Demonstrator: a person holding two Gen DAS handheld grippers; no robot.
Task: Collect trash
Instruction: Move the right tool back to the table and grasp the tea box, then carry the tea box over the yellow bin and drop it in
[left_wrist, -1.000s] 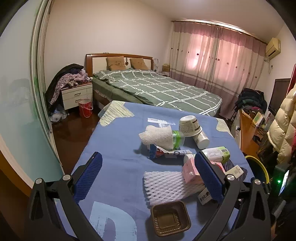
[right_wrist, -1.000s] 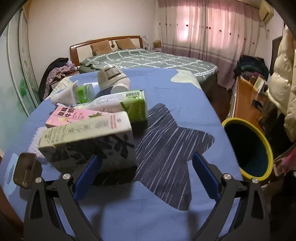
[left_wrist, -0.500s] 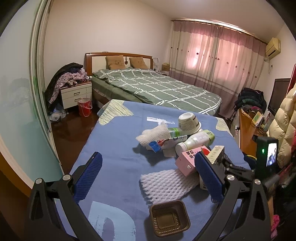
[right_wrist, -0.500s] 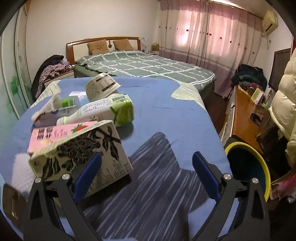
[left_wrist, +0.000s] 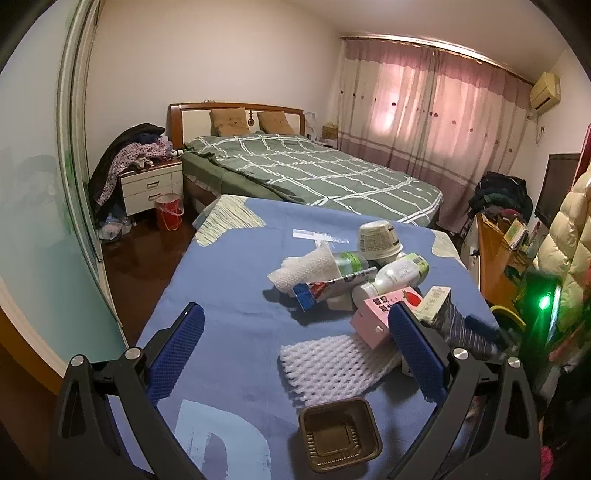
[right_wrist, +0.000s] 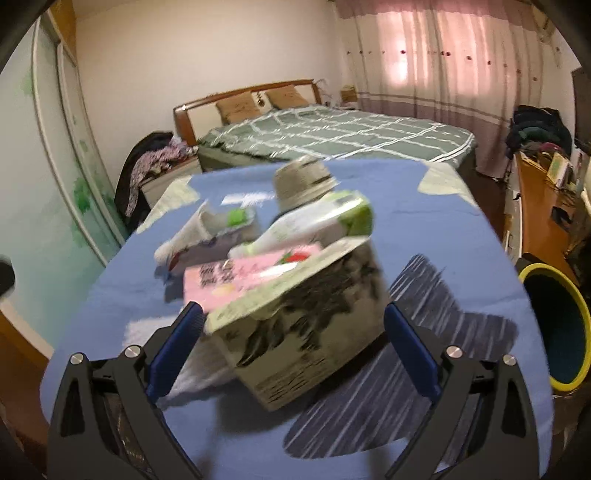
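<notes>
Trash lies on a blue tablecloth (left_wrist: 229, 280). My right gripper (right_wrist: 293, 350) is open, its jaws on either side of a black-and-white carton (right_wrist: 306, 321), also seen in the left wrist view (left_wrist: 436, 304). Behind it lie a pink carton (right_wrist: 240, 277), a green-capped bottle (right_wrist: 321, 221) and a paper cup (right_wrist: 303, 181). My left gripper (left_wrist: 295, 354) is open and empty, above white foam netting (left_wrist: 332, 362) and a brown plastic tray (left_wrist: 338, 434). A yellow-rimmed bin (right_wrist: 557, 325) stands right of the table.
A second foam net with a bottle (left_wrist: 314, 266) and a blue-ended wrapper (left_wrist: 325, 288) lie mid-table. A bed (left_wrist: 314, 173), a nightstand (left_wrist: 151, 184) and a red bucket (left_wrist: 168, 210) stand beyond. A wooden desk (right_wrist: 539, 206) is at the right.
My right gripper has swung left and closed in on the black-and-white carton, which now sits between its jaws. The left gripper has barely moved.
</notes>
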